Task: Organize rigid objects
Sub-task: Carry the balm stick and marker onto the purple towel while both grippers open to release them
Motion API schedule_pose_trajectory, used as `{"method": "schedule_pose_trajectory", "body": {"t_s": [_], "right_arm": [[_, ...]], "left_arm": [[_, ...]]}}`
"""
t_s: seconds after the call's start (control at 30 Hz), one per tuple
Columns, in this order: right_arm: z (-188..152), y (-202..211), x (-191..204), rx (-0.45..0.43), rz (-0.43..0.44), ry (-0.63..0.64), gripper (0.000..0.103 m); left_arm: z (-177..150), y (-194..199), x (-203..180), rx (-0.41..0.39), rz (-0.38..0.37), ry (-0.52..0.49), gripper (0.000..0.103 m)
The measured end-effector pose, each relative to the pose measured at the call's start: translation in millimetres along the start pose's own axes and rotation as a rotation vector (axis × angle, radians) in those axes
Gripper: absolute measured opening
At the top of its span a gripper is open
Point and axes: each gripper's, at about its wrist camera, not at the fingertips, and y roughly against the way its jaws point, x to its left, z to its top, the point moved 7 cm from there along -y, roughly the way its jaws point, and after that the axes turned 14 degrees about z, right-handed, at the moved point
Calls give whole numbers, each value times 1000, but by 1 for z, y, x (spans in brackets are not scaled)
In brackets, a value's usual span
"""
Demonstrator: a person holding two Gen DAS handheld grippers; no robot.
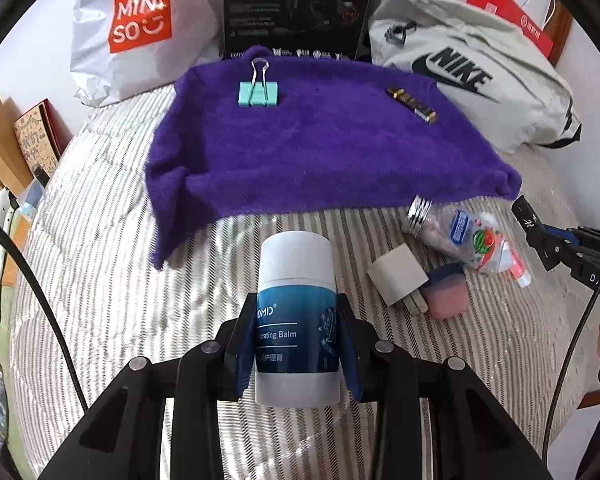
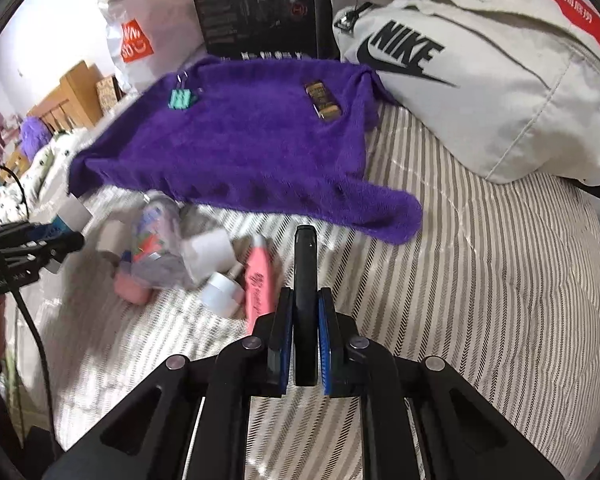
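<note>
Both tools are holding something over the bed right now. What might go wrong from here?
1. The left tool clamps the round balm stick low on its body; the smooth cylinder might slip or tilt when set down.
2. The purple towel is fluffy and rumpled, so the tall stick could topple there, perhaps onto the binder clip.
3. The right tool pinches a thin black object by its narrow sides; it may twist out.

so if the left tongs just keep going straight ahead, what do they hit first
Probably the near edge of the purple towel, since only bare striped bedding lies between it and the balm stick held in the left tongs. Depth is hard to judge here.
</note>
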Motion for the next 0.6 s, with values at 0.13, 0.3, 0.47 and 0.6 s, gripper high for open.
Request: {"method": "schedule_pose_trajectory", "body": {"t_s": [0.13,0.3,0.47,0.6], "right_arm": [[11,10,9,-14,17,19,12],[24,11,18,-22,29,37,12],[43,7,23,-29,49,47,12],[59,5,23,-36,53,53,12]], "left_arm": [[9,10,10,-19,-28,33,34],[21,16,15,-38,-18,36,34],[38,17,21,-55,-9,34,34],[53,15,25,-64,-1,35,34]]}}
